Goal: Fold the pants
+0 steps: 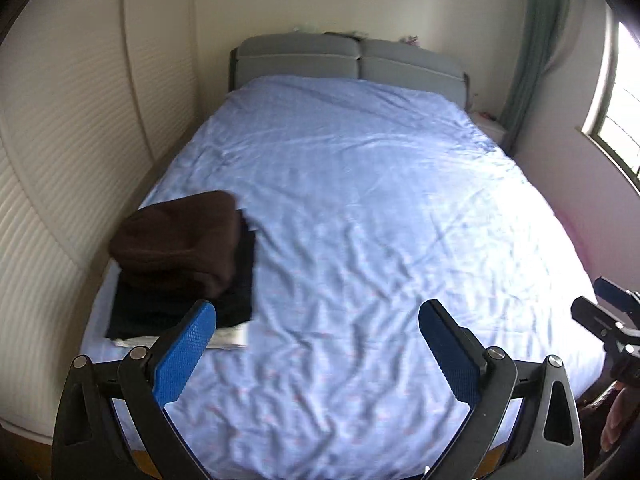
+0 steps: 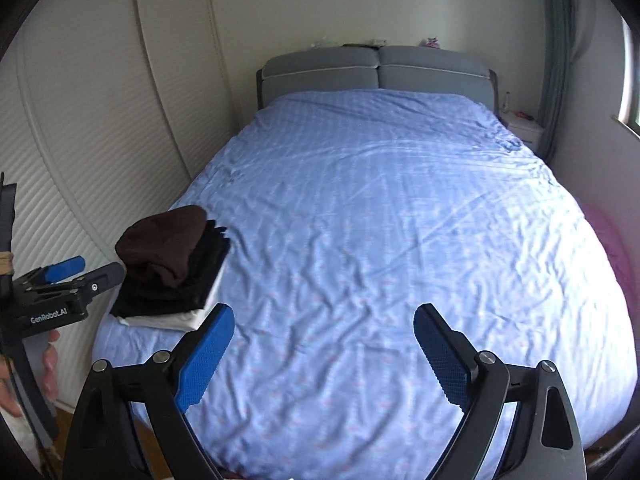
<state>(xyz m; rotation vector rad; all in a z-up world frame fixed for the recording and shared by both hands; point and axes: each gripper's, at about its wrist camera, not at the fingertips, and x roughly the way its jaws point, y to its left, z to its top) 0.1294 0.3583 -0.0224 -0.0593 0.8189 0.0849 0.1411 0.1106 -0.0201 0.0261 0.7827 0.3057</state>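
A stack of folded clothes lies at the bed's near left corner: brown folded pants point(image 1: 180, 236) on top, a black folded garment point(image 1: 188, 304) under them and a white one point(image 1: 228, 338) at the bottom. The stack also shows in the right wrist view point(image 2: 168, 244). My left gripper point(image 1: 318, 312) is open and empty, held above the foot of the bed, just right of the stack. My right gripper point(image 2: 324, 316) is open and empty over the middle of the bed's foot. Each gripper shows at the edge of the other's view point(image 2: 60, 280) point(image 1: 608, 312).
The bed point(image 1: 380, 200) has a wrinkled light blue cover and a grey headboard point(image 1: 352, 58). A white ribbed wardrobe point(image 1: 60, 160) runs along the left side. A window point(image 1: 624, 120), a green curtain point(image 1: 532, 40) and a white nightstand point(image 2: 524, 128) are on the right.
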